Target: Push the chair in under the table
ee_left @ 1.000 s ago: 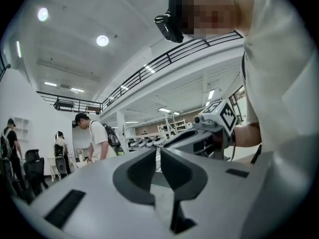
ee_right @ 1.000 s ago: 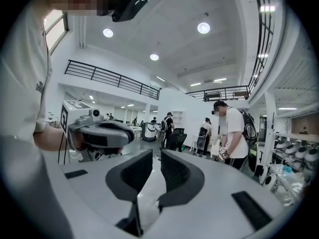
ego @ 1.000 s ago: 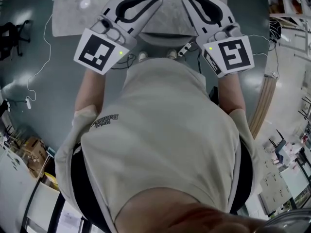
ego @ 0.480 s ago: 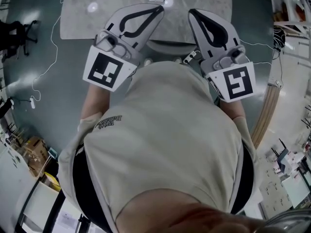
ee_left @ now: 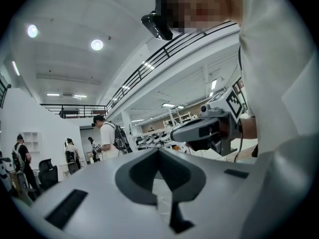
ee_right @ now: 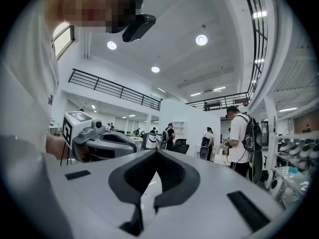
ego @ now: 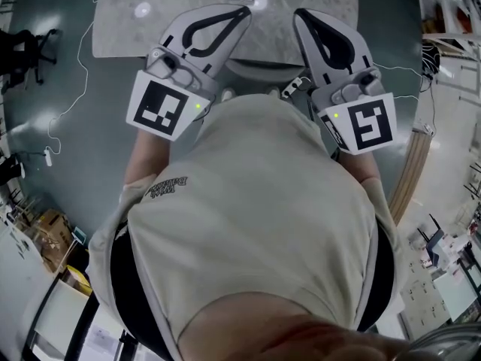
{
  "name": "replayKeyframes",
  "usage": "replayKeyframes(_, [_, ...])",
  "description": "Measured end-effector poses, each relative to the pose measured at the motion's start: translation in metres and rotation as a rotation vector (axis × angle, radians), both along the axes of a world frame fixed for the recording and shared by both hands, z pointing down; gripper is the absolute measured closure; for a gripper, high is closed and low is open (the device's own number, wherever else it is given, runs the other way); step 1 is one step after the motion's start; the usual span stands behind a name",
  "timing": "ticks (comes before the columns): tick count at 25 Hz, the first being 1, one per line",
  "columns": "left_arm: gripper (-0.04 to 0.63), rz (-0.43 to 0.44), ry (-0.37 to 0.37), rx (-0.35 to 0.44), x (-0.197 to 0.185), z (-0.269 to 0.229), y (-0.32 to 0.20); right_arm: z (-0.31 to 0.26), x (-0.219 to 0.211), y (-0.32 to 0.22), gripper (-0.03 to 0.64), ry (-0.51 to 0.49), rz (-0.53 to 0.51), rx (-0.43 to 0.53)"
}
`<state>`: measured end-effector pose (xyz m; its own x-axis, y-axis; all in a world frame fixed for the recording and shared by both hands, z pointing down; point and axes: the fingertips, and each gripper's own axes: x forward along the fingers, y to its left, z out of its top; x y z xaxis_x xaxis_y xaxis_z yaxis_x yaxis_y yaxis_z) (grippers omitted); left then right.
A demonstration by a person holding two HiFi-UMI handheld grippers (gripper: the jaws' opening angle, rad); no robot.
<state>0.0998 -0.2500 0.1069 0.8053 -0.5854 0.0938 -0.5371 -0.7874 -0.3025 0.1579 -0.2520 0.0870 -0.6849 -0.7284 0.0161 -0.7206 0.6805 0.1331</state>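
A: Starting at the left gripper (ego: 245, 12): pinched fully shut, nothing between the jaws. Same on the right gripper (ego: 299, 13), closed tight and holding nothing.

B: Confirmed from both gripper views: jaws together, aimed level across the room, only distant people beyond.

A: Moving outward now. Both tips over the near edge of the table (ego: 135, 32), side by side with a gap between.

B: And in that gap, right at the table's near edge, a pale curved strip. Looks like the chair (ego: 255, 69). Mostly hidden under the table top and behind the person's chest, so no telling how far under. Touching the tips or not? Can't say from above.

A: Could be tucked in already, could be waiting for a shove. Not calling it.

B: Risks with any push? Shut tips on a rounded edge, so easy to skid off. Pressing harder on one side would probably swing it crooked into a table leg.

A: Also worth watching what looks like a power strip (ego: 291, 89) on the floor just short of the table. Could snag a chair leg or a foot.
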Motion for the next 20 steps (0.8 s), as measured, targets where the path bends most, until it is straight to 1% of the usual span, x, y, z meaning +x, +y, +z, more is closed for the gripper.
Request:
replayKeyframes(4, [0.584,-0.006,0.014,-0.025,-0.001,0.005,0.000,0.006,0.003,-0.001,0.607,0.003,0.010,-0.022])
replayKeyframes(9, [0.584,0.003,0.059,-0.062,-0.001,0.005,0.000,0.010,0.004,-0.005,0.607,0.018,0.013,-0.036])
replayKeyframes(13, [0.584,0.004,0.059,-0.061,-0.001,0.005,0.000,0.013,0.005,-0.006,0.607,0.028,0.016,-0.044])
replayKeyframes(20, [0.584,-0.006,0.067,-0.083,-0.002,0.008,-0.001,0.017,0.007,-0.007,0.607,0.032,0.016,-0.052])
